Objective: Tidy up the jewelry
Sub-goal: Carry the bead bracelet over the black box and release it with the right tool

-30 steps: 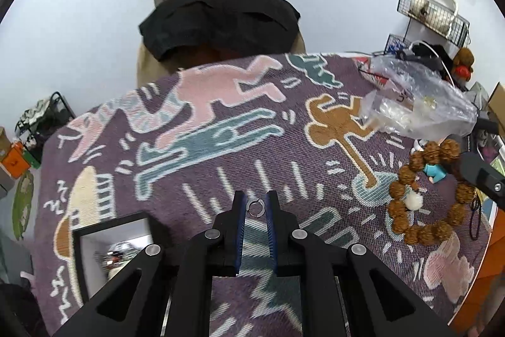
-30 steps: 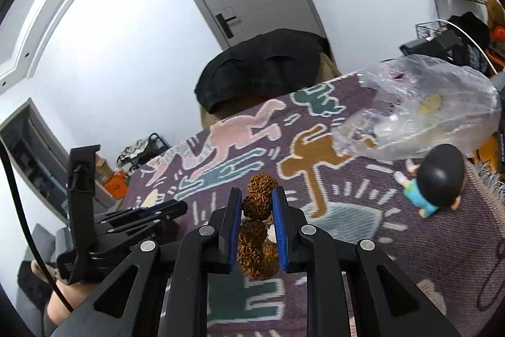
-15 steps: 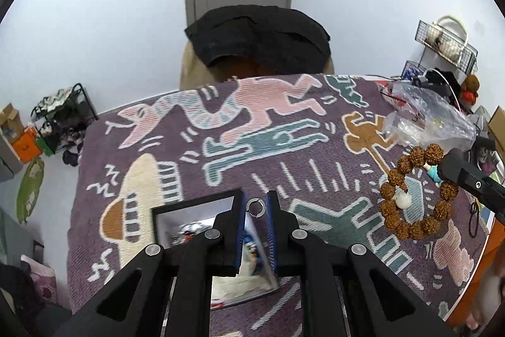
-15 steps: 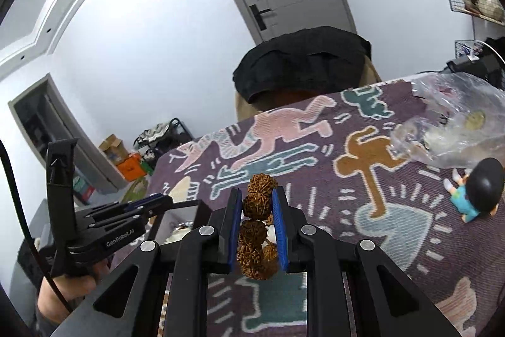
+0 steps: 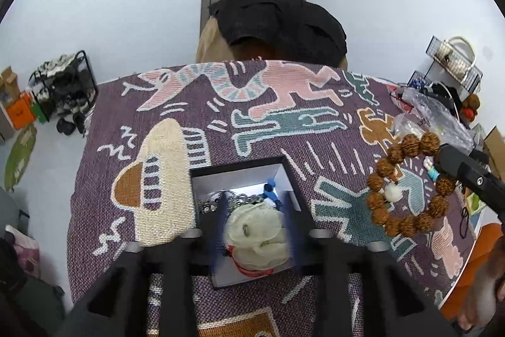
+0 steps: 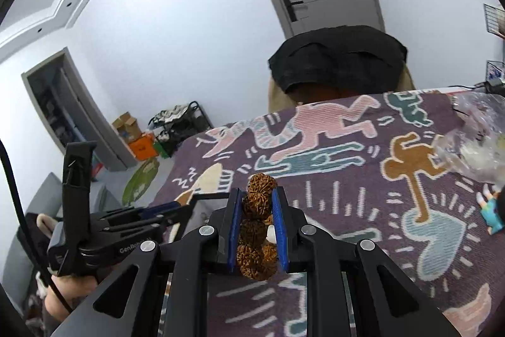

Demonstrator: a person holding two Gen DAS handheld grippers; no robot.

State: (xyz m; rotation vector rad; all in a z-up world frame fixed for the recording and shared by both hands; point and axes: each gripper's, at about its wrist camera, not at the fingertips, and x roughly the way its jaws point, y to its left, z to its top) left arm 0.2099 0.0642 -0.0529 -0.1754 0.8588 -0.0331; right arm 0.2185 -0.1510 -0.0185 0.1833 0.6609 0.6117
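Progress looks partial: the open box point(image 5: 285, 176) on the counter point(image 5: 221, 103) already holds a pale pouch point(image 5: 255, 226), chains and blue bits. Left tool point(image 5: 255, 220) hangs over it, fingers spread wide, nothing between them. Right tool point(image 6: 256, 229) is clamped on the brown bead bracelet point(image 5: 407, 185), held in the air beside the box, not yet in. Plastic bag point(image 5: 435, 116) and a small figurine point(image 6: 492, 210) sit well aside; nothing blocks the box

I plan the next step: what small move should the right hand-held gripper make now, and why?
Probably carry the brown knobbly-bead bracelet leftward over the open dark jewelry box. The right hand-held gripper is shut on it, clear of the box; the left hand-held gripper hangs open above the box.
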